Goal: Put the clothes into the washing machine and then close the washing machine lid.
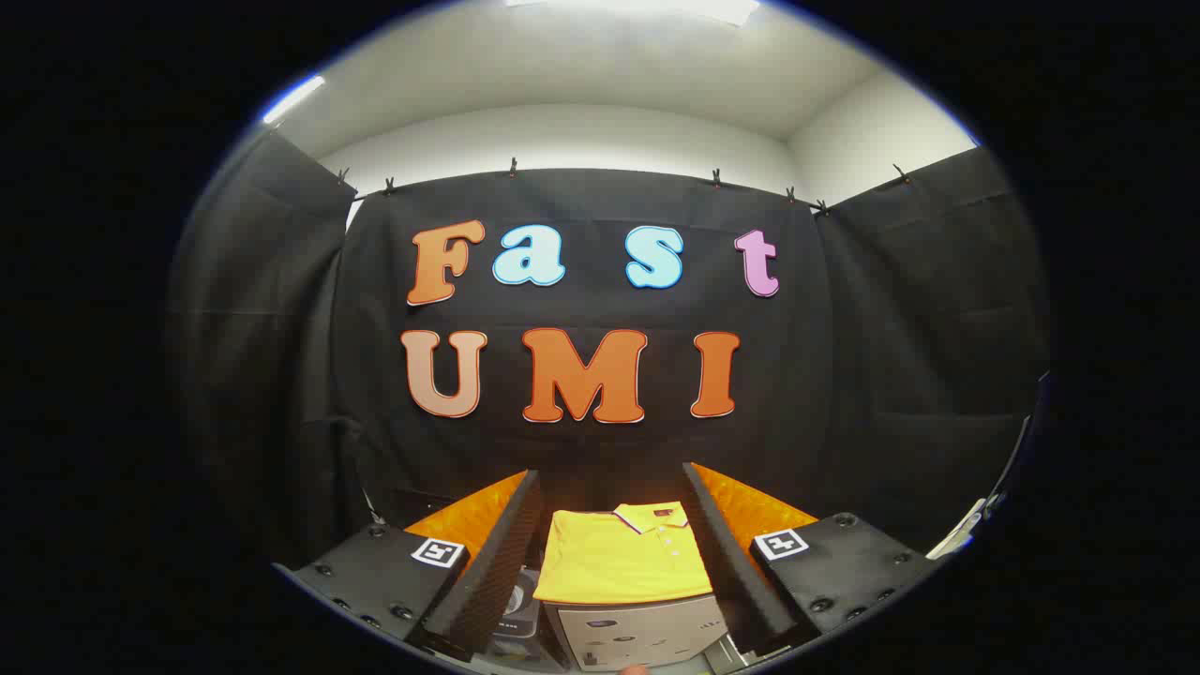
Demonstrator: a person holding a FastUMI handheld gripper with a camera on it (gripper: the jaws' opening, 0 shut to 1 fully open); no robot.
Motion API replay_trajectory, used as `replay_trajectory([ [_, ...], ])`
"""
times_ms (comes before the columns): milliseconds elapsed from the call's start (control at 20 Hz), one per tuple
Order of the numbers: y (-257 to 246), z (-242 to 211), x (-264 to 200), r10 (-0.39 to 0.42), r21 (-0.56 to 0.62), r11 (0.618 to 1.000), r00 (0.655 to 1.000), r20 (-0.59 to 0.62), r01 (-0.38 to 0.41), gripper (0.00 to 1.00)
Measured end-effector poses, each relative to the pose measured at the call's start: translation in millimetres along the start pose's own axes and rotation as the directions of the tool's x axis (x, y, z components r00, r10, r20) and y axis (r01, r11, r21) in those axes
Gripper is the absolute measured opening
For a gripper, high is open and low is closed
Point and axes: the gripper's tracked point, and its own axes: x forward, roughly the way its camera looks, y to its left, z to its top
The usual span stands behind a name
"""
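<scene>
Tongs (623, 553): wide open, holding nothing, fingers (497, 562) spread either side of the shirt
Shirt (623, 562): yellow polo, folded flat, collar facing away, lying on top of the washer, between the fingers and untouched by them
Washer (637, 633): small white box under the shirt, its front panel showing below the shirt's near edge
Wall (844, 375): black cloth beyond the shirt

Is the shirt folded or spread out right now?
Folded: the shirt lies as a neat rectangle, collar up, on the washer, between the open jaws of the gripper.
</scene>
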Motion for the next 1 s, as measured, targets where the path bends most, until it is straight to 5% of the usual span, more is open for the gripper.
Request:
replay_trajectory([
  [1000, -0.1, -8.0, 2.8, 0.011, 0.012, 1.000, 0.999, -0.031, -0.011, 0.96],
])
